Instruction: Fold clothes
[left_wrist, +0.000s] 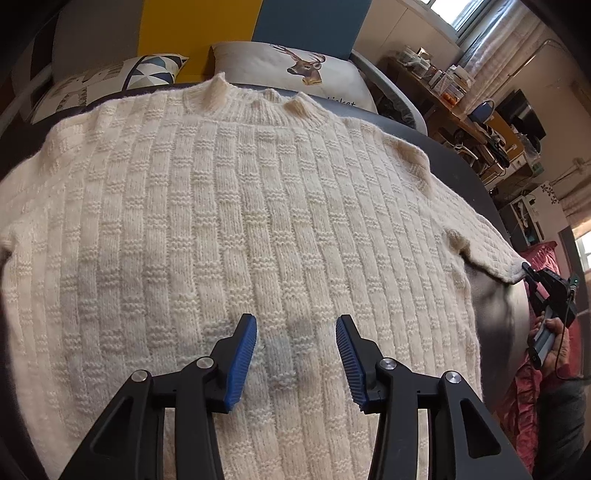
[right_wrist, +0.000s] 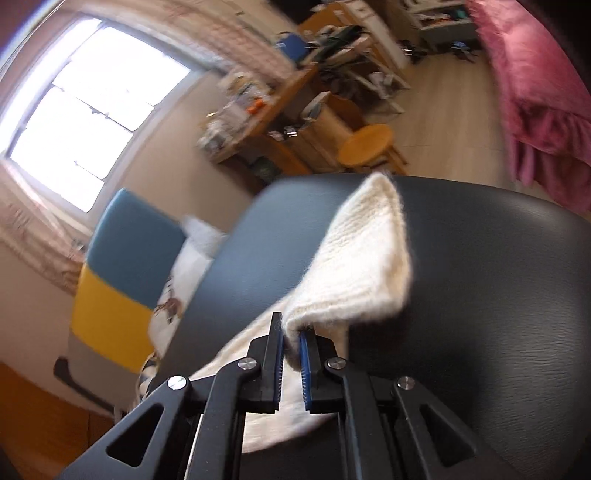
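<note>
1. The cream knit sweater lies spread flat, collar away from the left gripper, on a dark padded surface. It fills nearly all the room ahead of that gripper and on both sides of it.

2. The left gripper hovers over the lower middle of the body with its jaws spread and nothing between the blue pads. Whether the tips touch the knit I cannot tell.

3. The right gripper has its jaws pressed together, pinching the end of the sweater's sleeve. The cuff stands up just ahead of its tips, lifted off the dark surface.

4. The step in hand looks like the first sleeve fold: the sleeve is gripped but not yet laid over the body.

5. The next move likely calls for carrying the sleeve across onto the body, towards the left gripper, while that gripper steadies the knit.

6. The surface's edge runs close beyond the lifted cuff, and bare surface lies to the right of the pinching gripper.

7. Pillows sit beyond the collar, so that side is hemmed in.
</note>
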